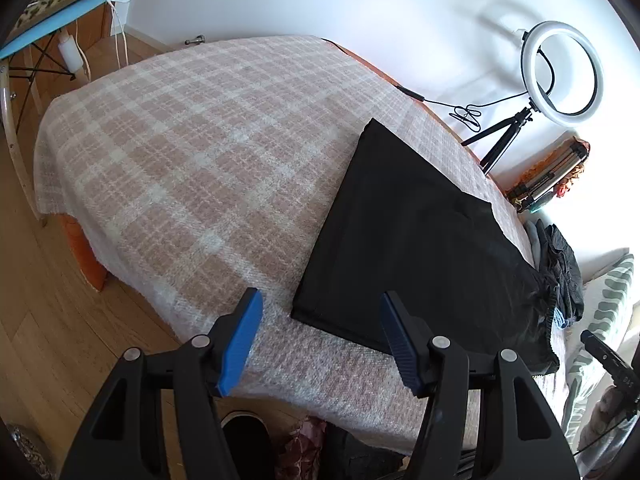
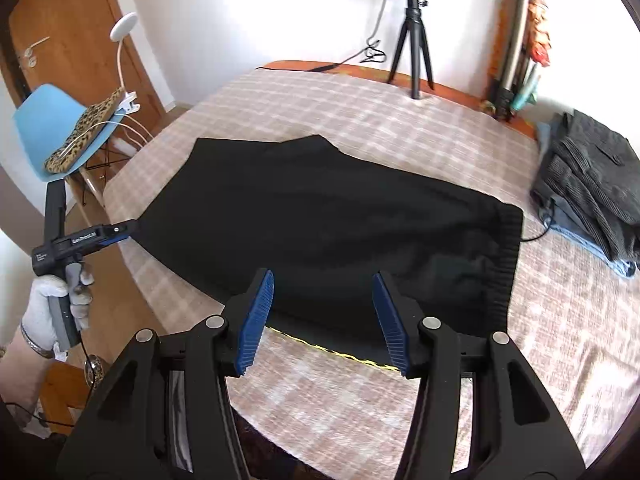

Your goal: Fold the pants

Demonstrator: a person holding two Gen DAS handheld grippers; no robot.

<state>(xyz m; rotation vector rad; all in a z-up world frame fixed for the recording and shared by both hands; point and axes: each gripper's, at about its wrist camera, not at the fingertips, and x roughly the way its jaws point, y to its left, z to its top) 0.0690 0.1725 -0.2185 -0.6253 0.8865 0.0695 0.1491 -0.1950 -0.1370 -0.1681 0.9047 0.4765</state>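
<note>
Black pants [image 1: 416, 240] lie flat on the plaid blanket [image 1: 180, 140], folded lengthwise; they also show in the right wrist view [image 2: 320, 224], with the ribbed waistband [image 2: 504, 264] at the right. My left gripper [image 1: 320, 340] is open and empty, hovering just off the pants' near hem corner. It also shows in the right wrist view [image 2: 120, 232], held by a white-gloved hand at the pants' left hem end. My right gripper [image 2: 324, 320] is open and empty above the pants' near edge, where a yellow striped trim [image 2: 336, 350] shows.
A pile of dark and blue clothes [image 2: 592, 184] sits at the blanket's right side. A ring light on a tripod [image 1: 560, 76] and a folded tripod [image 2: 516, 40] stand at the far edge. A blue chair [image 2: 60, 132] with leopard cloth stands left on the wood floor.
</note>
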